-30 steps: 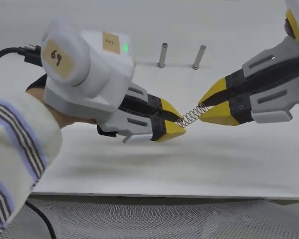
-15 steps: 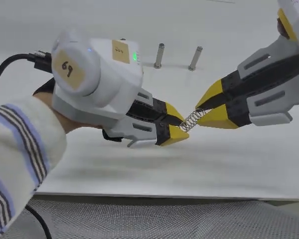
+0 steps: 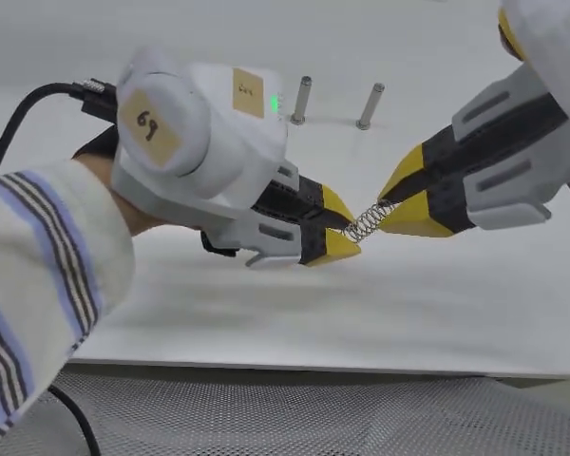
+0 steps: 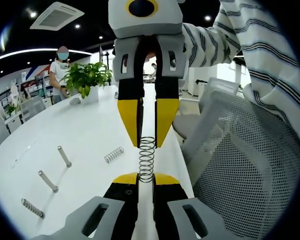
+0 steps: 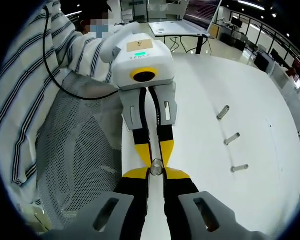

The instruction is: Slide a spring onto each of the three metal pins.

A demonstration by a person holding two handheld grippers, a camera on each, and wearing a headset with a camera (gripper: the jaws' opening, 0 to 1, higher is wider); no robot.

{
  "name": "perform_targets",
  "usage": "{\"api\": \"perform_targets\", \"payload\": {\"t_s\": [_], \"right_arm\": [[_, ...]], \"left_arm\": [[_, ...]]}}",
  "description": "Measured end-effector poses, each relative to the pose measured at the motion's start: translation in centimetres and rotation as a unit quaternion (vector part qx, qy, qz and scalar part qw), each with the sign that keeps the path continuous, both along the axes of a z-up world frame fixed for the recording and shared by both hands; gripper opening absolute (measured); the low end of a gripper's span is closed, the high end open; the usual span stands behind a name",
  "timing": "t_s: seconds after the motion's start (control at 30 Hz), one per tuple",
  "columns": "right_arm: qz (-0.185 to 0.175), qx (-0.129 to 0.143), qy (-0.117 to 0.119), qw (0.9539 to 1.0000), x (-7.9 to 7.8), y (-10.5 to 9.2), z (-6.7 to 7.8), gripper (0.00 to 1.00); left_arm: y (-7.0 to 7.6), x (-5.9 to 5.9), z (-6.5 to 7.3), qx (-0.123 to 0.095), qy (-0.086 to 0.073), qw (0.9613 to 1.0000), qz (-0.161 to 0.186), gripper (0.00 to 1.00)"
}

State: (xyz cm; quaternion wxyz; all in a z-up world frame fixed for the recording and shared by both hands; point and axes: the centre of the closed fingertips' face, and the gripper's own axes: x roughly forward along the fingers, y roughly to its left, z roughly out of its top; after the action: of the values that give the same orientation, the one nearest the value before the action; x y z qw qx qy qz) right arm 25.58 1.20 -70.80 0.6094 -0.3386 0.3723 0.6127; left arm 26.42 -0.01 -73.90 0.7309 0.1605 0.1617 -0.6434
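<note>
Pins (image 3: 301, 100) on table (image 3: 456, 294), behind spring (image 3: 369, 221)

The spring (image 3: 368, 221) is bare shiny metal wire; the pins (image 3: 301, 100), upper centre, smooth grey metal; the table (image 3: 437, 304) matt white; the sleeve (image 3: 38, 275), lower left, striped cloth; the mesh (image 3: 266, 418) along the bottom woven.

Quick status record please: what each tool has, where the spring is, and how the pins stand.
left tool: shut on one end of the spring
right tool: shut on the other end
spring: held in the air between the two tools, above the table, on no pin
first pin: upright, bare
second pin: upright, bare
third pin: looks ribbed, as if a spring is on it; too small to be sure
spare spring: lying on the table near the pins
</note>
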Motion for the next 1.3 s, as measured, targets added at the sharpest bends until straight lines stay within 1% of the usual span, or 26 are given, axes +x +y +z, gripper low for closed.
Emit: {"api": "perform_targets", "payload": {"t_s": [0.13,0.23,0.33,0.43,0.5,0.6,0.67,0.77,0.87,0.97,1.03,1.2,1.27,1.3], "right_arm": [[-0.001,0.0,-0.001,1.0,0.1,0.0,-0.3,0.07],[-0.001,0.0,-0.003,1.0,0.2,0.1,-0.3,0.08],[-0.002,-0.005,-0.008,1.0,0.5,0.1,-0.4,0.08],[0.0,-0.008,-0.009,0.9999,0.5,0.2,-0.5,0.08],[0.003,-0.012,-0.014,0.9998,0.5,0.2,-0.7,0.09],[0.008,-0.014,-0.015,0.9998,0.5,0.4,-1.0,0.09],[0.011,-0.02,-0.02,0.9995,0.6,0.4,-1.4,0.09],[0.01,-0.02,-0.017,0.9996,0.6,0.4,-1.5,0.09],[0.014,-0.025,-0.02,0.9994,0.7,0.4,-2.1,0.09],[0.016,-0.026,-0.018,0.9994,0.5,0.5,-2.3,0.09],[0.016,-0.024,-0.015,0.9995,0.5,0.6,-2.3,0.09],[0.007,-0.021,-0.009,0.9997,0.5,0.9,-2.5,0.08],[-0.004,-0.021,-0.009,0.9997,0.7,1.0,-2.5,0.08],[-0.013,-0.021,-0.004,0.9997,0.7,1.1,-2.5,0.08]], "left_arm": [[0.0,0.1,-0.3,0.006,-0.004,1.0,-0.002,0.02],[0.0,0.2,-0.4,0.006,-0.005,1.0,-0.002,0.02],[0.0,0.3,-0.4,0.005,-0.005,1.0,0.001,0.02],[-0.1,0.5,-0.2,-0.001,-0.004,1.0,0.004,0.02],[-0.2,0.6,0.2,-0.007,-0.005,0.9999,0.006,0.02],[-0.3,0.5,0.5,-0.011,-0.004,0.9999,0.007,0.02],[-0.4,0.4,0.6,-0.012,-0.005,0.9999,0.008,0.02],[-0.4,0.3,0.7,-0.013,-0.005,0.9999,0.009,0.02],[-0.4,0.3,0.8,-0.013,-0.005,0.9998,0.011,0.02],[-0.4,0.1,1.0,-0.017,-0.001,0.9998,0.01,0.02],[-0.2,0.1,0.9,-0.011,-0.005,0.9999,0.009,0.02],[0.1,0.1,0.6,-0.005,0.003,0.9999,0.015,0.02],[0.2,0.2,0.6,-0.005,0.0,0.9999,0.017,0.03],[0.2,0.3,0.6,-0.003,-0.003,0.9999,0.016,0.03]]}}
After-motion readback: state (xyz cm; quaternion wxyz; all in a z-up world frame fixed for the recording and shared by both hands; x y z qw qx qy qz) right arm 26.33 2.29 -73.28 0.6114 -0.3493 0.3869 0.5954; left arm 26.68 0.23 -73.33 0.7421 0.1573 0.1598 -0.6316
